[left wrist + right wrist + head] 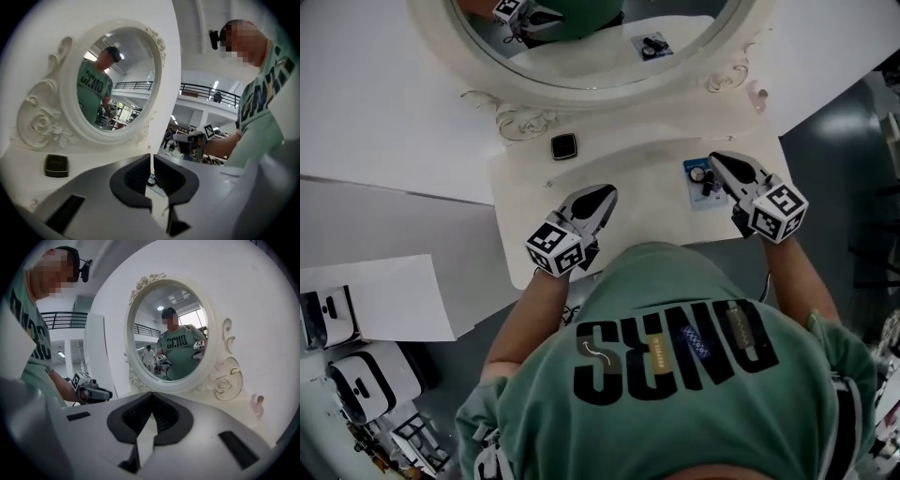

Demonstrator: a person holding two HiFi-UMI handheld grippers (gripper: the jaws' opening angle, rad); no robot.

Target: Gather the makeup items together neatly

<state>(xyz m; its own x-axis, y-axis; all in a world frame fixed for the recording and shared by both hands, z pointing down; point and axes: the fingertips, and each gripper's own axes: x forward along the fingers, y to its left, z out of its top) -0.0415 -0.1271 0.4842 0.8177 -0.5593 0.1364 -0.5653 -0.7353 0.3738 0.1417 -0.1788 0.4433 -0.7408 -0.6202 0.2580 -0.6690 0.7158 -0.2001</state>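
Head view looks steeply down; both gripper views (low, close) face the mirror [171,331].

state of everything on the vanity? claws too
left claw: shut, empty
right claw: shut, empty
compact: closed, lying flat by the mirror
makeup pieces: lying together on the blue card, apart from the compact

We see cream vanity top [647,159], carved back edge. Black square compact [564,146] flat at 10 o'clock, near back edge. Pale blue card [701,201] at 3 o'clock, small makeup items [699,173] clustered on it, too small to tell apart. Small pinkish bottle [759,96] at 1 o'clock. Compact and card well apart.
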